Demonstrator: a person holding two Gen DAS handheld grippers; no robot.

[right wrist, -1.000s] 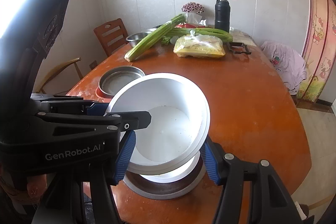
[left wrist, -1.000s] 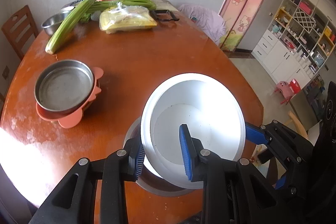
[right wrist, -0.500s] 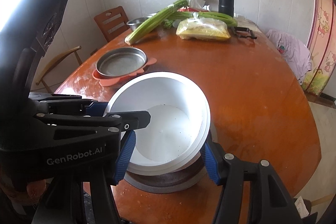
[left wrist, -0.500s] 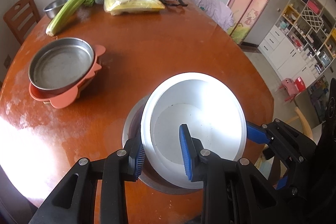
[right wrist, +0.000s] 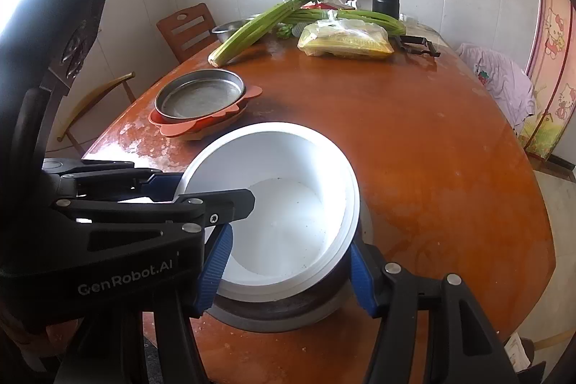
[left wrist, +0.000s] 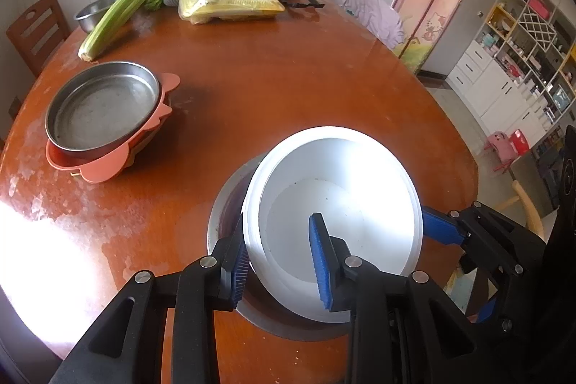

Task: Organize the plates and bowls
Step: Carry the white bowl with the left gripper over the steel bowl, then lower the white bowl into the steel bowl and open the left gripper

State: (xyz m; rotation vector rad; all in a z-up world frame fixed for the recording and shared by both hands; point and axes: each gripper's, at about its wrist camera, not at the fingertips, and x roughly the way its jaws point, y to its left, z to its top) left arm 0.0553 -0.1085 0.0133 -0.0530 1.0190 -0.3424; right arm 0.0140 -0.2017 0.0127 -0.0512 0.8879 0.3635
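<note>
Sunlit orange-brown counter (left wrist: 288, 89) carries the white bowl (left wrist: 334, 204) at its 6 o'clock edge, lowered into a steel bowl (left wrist: 230, 204); it is judged rigid, light and slick, best pinched at the rim. Left tongs (left wrist: 280, 258) are clamped across its 7 o'clock rim wall, right tongs (right wrist: 288, 261) across its near rim. Only the left view shows the shelving (left wrist: 522, 60) at 3 o'clock; the right shows the left tool's body.

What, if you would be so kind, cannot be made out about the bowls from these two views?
- Metal bowl interior: both views, covered by the white bowl.
- White bowl's underside contact: both views, hidden by its own wall.
- Pink plate centre: both views, under the steel pan.
</note>
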